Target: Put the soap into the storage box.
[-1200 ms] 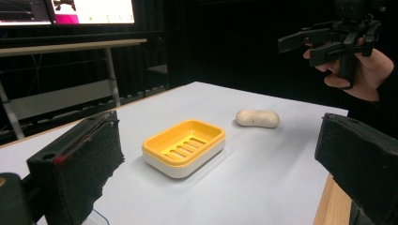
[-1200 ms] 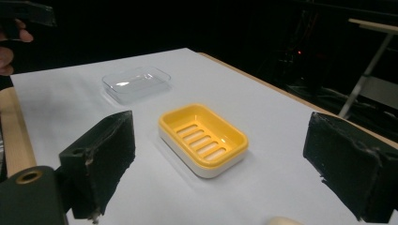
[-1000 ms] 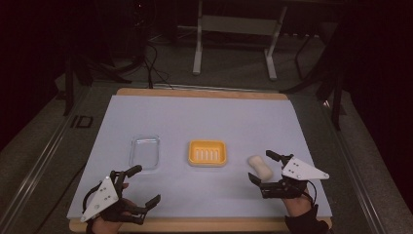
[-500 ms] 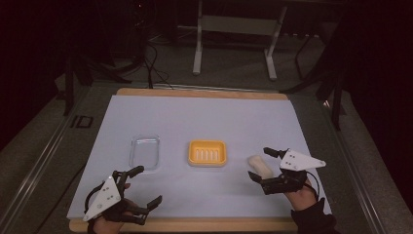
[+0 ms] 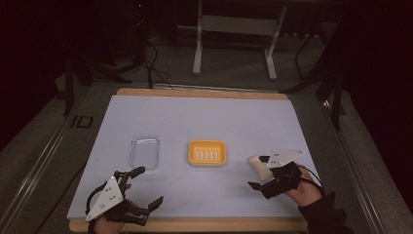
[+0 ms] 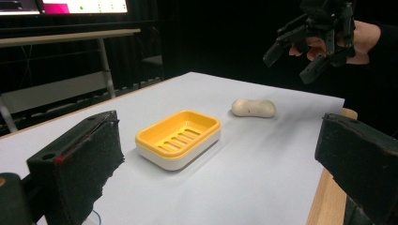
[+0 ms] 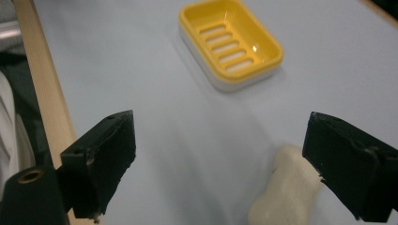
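A yellow soap dish (image 5: 207, 153) with a slotted floor sits on the pale mat near the middle of the table. Right of it lies a white bar of soap (image 5: 258, 165). My right gripper (image 5: 257, 172) hangs open in the air just above the soap. In the right gripper view the soap (image 7: 286, 192) lies low beside the right-hand jaw, and the soap dish (image 7: 230, 42) is farther ahead. My left gripper (image 5: 148, 186) stands open at the front left, holding nothing. In the left gripper view it faces the soap dish (image 6: 178, 138) and the soap (image 6: 254, 108).
A clear plastic tray (image 5: 144, 151) lies left of the soap dish. The mat (image 5: 204, 117) covers a wooden board whose front edge (image 5: 195, 225) runs just behind my hands. Metal table legs and cables stand on the dark floor beyond.
My right gripper has shifted a little left, closer over the soap. The left gripper has barely moved. The soap, dish and clear tray lie where they were.
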The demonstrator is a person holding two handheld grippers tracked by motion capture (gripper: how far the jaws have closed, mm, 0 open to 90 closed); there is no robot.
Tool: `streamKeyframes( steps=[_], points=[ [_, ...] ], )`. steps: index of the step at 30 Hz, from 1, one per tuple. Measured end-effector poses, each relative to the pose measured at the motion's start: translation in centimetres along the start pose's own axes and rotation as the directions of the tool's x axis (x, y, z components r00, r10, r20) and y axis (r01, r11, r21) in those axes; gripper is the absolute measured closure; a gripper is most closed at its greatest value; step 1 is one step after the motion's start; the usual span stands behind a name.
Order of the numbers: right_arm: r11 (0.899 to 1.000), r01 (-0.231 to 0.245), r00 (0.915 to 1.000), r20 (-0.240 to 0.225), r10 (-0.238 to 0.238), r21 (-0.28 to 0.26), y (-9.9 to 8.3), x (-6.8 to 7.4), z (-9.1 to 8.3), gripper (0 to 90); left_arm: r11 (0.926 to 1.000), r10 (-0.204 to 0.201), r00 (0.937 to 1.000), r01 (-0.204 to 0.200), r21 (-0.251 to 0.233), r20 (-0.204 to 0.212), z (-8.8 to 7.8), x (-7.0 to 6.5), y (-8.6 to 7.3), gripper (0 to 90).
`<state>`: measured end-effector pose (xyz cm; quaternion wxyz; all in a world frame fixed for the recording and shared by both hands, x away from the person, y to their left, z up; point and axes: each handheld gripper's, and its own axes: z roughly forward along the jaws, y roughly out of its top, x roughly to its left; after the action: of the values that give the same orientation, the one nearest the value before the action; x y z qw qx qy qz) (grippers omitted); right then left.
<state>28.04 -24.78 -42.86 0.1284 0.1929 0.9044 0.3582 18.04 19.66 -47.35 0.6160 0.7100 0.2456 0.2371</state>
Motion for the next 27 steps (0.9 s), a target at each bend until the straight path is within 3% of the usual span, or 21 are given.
streamKeyframes(
  steps=[4, 10, 13, 15, 21, 24, 27],
  points=[
    [0.998, 0.013, 0.9999, 0.003, -0.013, 0.059, 0.18, -0.03, 0.26, 9.8, 1.0, -0.001, 1.0, 0.001, 0.001, 0.002, 0.0, -0.02, -0.01, 1.2],
    [0.993, -0.012, 0.9999, -0.001, 0.012, 0.116, 0.2, -0.28, 0.45, 12.8, 1.0, -0.001, 1.0, 0.001, 0.005, 0.002, 0.0, 0.0, -0.03, 1.1],
    [0.989, -0.024, 0.9994, -0.021, 0.028, 0.148, 0.26, -0.26, 0.46, 12.8, 1.0, -0.004, 1.0, 0.004, 0.008, 0.003, 0.04, 0.0, -0.06, 1.1],
    [0.986, -0.009, 0.9998, -0.015, 0.012, 0.169, 0.33, -0.2, 0.48, 12.9, 0.9999, -0.005, 1.0, 0.005, 0.009, 0.004, 0.07, 0.0, -0.08, 1.1],
    [0.975, -0.033, 0.9993, -0.01, 0.036, 0.219, 0.59, -0.34, 0.48, 13.8, 0.9999, -0.005, 1.0, 0.005, 0.014, 0.005, 0.07, -0.02, -0.09, 1.1],
    [0.964, -0.062, 0.9978, -0.005, 0.066, 0.259, 0.67, -0.53, 0.49, 13.3, 0.9999, -0.006, 1.0, 0.006, 0.016, 0.006, 0.1, -0.01, -0.12, 1.1],
    [0.939, -0.11, 0.9914, -0.032, 0.127, 0.327, 0.78, -0.71, 0.6, 12.8, 0.9998, -0.004, 1.0, 0.004, 0.018, 0.005, 0.09, -0.05, -0.12, 1.1]
  ],
)
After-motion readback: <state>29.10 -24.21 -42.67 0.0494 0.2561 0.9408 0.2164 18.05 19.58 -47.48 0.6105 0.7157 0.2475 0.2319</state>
